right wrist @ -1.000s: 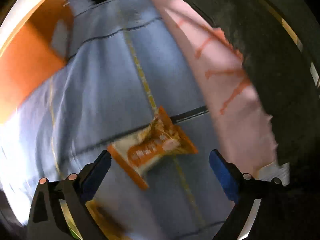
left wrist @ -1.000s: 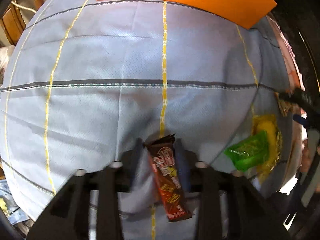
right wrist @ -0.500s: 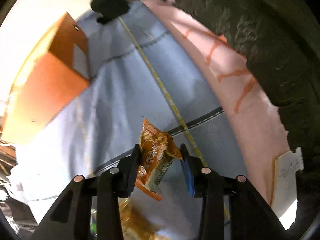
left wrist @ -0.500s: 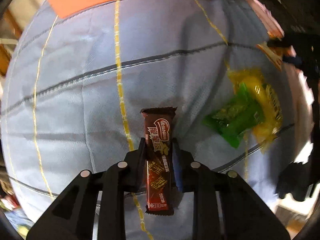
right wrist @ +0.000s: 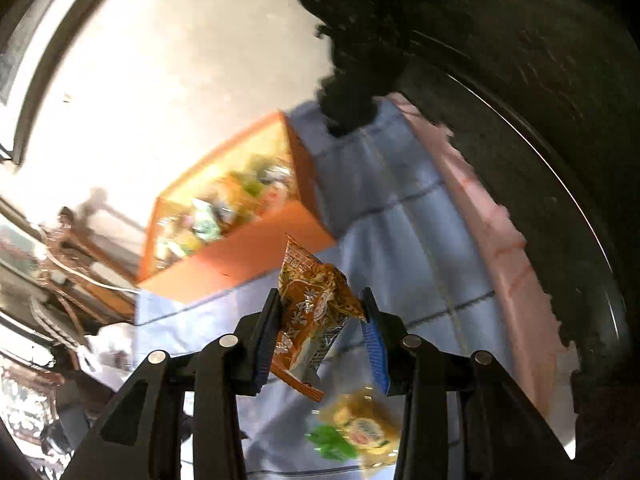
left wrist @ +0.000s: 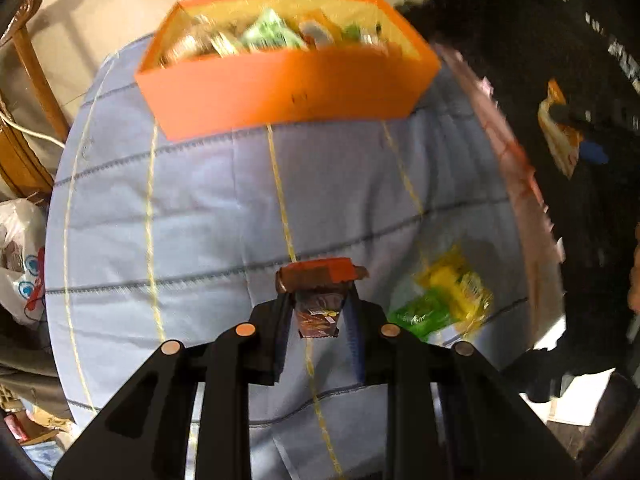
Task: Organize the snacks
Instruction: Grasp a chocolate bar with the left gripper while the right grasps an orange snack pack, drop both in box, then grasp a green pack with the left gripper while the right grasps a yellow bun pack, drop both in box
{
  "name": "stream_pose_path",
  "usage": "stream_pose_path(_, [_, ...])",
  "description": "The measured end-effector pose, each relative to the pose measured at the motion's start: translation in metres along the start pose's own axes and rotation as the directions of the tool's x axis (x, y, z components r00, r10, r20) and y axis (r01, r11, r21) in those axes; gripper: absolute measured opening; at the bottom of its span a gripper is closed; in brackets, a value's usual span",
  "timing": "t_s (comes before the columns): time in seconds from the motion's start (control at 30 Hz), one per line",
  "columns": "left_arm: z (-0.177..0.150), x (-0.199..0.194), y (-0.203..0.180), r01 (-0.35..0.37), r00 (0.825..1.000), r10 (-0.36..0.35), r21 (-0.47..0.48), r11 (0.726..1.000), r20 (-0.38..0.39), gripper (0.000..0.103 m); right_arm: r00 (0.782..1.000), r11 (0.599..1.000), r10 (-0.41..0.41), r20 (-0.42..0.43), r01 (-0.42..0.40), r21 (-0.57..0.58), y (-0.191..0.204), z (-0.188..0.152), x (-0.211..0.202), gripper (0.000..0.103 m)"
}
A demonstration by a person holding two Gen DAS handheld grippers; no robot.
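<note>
My left gripper (left wrist: 318, 310) is shut on a brown chocolate bar (left wrist: 318, 294) and holds it above the blue quilted cloth (left wrist: 208, 200). My right gripper (right wrist: 320, 320) is shut on an orange snack packet (right wrist: 312, 308), lifted above the cloth; this packet also shows at the right edge of the left wrist view (left wrist: 558, 136). An open orange box (left wrist: 288, 92) holding several snacks stands at the far end of the cloth; the right wrist view (right wrist: 240, 248) shows it too. A yellow packet (left wrist: 460, 284) and a green packet (left wrist: 420, 314) lie together on the cloth at the right.
A pink cloth (left wrist: 516, 168) edges the blue one on the right, with a dark surface beyond it. A wooden chair (left wrist: 24, 92) and a white plastic bag (left wrist: 20, 256) stand off the left side.
Both grippers have risen from the cloth with their snacks and tilted up toward the orange box. The right gripper closed on the orange packet that lay between its open fingers a second ago.
</note>
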State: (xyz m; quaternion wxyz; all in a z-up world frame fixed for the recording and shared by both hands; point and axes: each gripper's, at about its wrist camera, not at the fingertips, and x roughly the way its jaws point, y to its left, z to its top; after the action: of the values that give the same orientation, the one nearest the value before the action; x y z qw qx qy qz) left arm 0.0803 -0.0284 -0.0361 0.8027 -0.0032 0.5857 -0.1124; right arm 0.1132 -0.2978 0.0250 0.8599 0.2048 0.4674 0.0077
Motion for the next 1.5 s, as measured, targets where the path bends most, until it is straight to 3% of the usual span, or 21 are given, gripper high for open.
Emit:
stream_pose_path(0.13, [0.032, -0.034, 0.03, -0.112, 0.991, 0.11, 0.018, 0.994, 0.076, 0.023, 0.998, 0.998, 0.041, 0.037, -0.04, -0.044, 0.021, 0.018, -0.009, 0.039])
stream_pose_path(0.27, [0.07, -0.066, 0.051, -0.13, 0.981, 0.129, -0.006, 0.991, 0.145, 0.023, 0.996, 0.993, 0.084, 0.04, -0.08, -0.091, 0.048, 0.038, -0.009, 0.039])
stream_pose_path(0.4, [0.115, -0.08, 0.066, -0.152, 0.975, 0.151, -0.011, 0.988, 0.164, 0.023, 0.992, 0.982, 0.122, -0.019, -0.123, -0.146, 0.084, 0.066, 0.009, 0.039])
stream_pose_path(0.53, [0.161, -0.084, 0.075, -0.205, 0.96, 0.205, -0.016, 0.979, 0.19, 0.023, 0.996, 0.976, 0.073, -0.051, -0.082, -0.203, 0.115, 0.096, 0.032, 0.039])
stream_pose_path(0.63, [0.186, -0.088, 0.079, -0.271, 0.939, 0.267, -0.011, 0.963, 0.217, 0.023, 0.996, 0.97, 0.047, -0.073, -0.062, -0.233, 0.133, 0.118, 0.052, 0.039])
stream_pose_path(0.8, [0.218, -0.084, 0.079, -0.272, 0.936, 0.266, -0.007, 0.962, 0.229, 0.025, 0.995, 0.963, -0.02, -0.093, -0.005, -0.269, 0.15, 0.143, 0.082, 0.043])
stream_pose_path(0.83, [0.226, -0.081, 0.078, -0.263, 0.938, 0.256, -0.002, 0.965, 0.235, 0.034, 0.995, 0.956, -0.041, -0.091, 0.013, -0.294, 0.154, 0.147, 0.09, 0.057])
stream_pose_path(0.87, [0.231, -0.08, 0.078, -0.262, 0.936, 0.255, -0.005, 0.965, 0.241, 0.08, 0.995, 0.952, -0.053, -0.09, 0.023, -0.306, 0.156, 0.149, 0.096, 0.074])
stream_pose_path(0.9, [0.235, -0.08, 0.079, -0.289, 0.924, 0.285, -0.024, 0.957, 0.255, 0.096, 0.992, 0.945, -0.104, -0.067, 0.078, -0.317, 0.157, 0.151, 0.101, 0.1])
stream_pose_path(0.93, [0.237, -0.08, 0.078, -0.357, 0.888, 0.357, -0.055, 0.933, 0.291, 0.099, 0.988, 0.937, -0.148, -0.037, 0.128, -0.326, 0.156, 0.15, 0.101, 0.099])
stream_pose_path(0.97, [0.237, -0.078, 0.076, -0.398, 0.868, 0.396, -0.058, 0.915, 0.3, 0.099, 0.984, 0.928, -0.178, -0.021, 0.16, -0.337, 0.152, 0.147, 0.099, 0.099])
stream_pose_path(1.0, [0.236, -0.075, 0.073, -0.424, 0.858, 0.417, -0.042, 0.905, 0.299, 0.099, 0.982, 0.924, -0.188, -0.028, 0.167, -0.343, 0.146, 0.139, 0.096, 0.099])
stream_pose_path(1.17, [0.194, -0.048, 0.059, -0.475, 0.861, 0.436, 0.11, 0.873, 0.261, 0.099, 0.973, 0.88, -0.209, -0.096, 0.144, -0.453, 0.101, 0.051, 0.068, 0.099])
stream_pose_path(1.23, [0.169, -0.038, 0.055, -0.437, 0.886, 0.4, 0.132, 0.89, 0.234, 0.099, 0.961, 0.848, -0.238, -0.139, 0.136, -0.512, 0.078, -0.006, 0.065, 0.099])
stream_pose_path(1.27, [0.153, -0.03, 0.054, -0.39, 0.911, 0.36, 0.132, 0.911, 0.202, 0.099, 0.946, 0.843, -0.272, -0.176, 0.146, -0.518, 0.06, -0.04, 0.067, 0.099])
stream_pose_path(1.33, [0.126, -0.016, 0.053, -0.312, 0.946, 0.294, 0.136, 0.94, 0.137, 0.099, 0.917, 0.852, -0.329, -0.224, 0.186, -0.49, 0.035, -0.075, 0.074, 0.099])
stream_pose_path(1.37, [0.109, -0.005, 0.052, -0.271, 0.961, 0.259, 0.142, 0.952, 0.1, 0.099, 0.913, 0.867, -0.32, -0.252, 0.175, -0.467, 0.019, -0.094, 0.079, 0.099])
stream_pose_path(1.5, [0.055, 0.034, 0.048, -0.217, 0.973, 0.228, 0.184, 0.959, -0.041, 0.099, 0.904, 0.892, -0.305, -0.299, 0.161, -0.422, -0.009, -0.126, 0.102, 0.099])
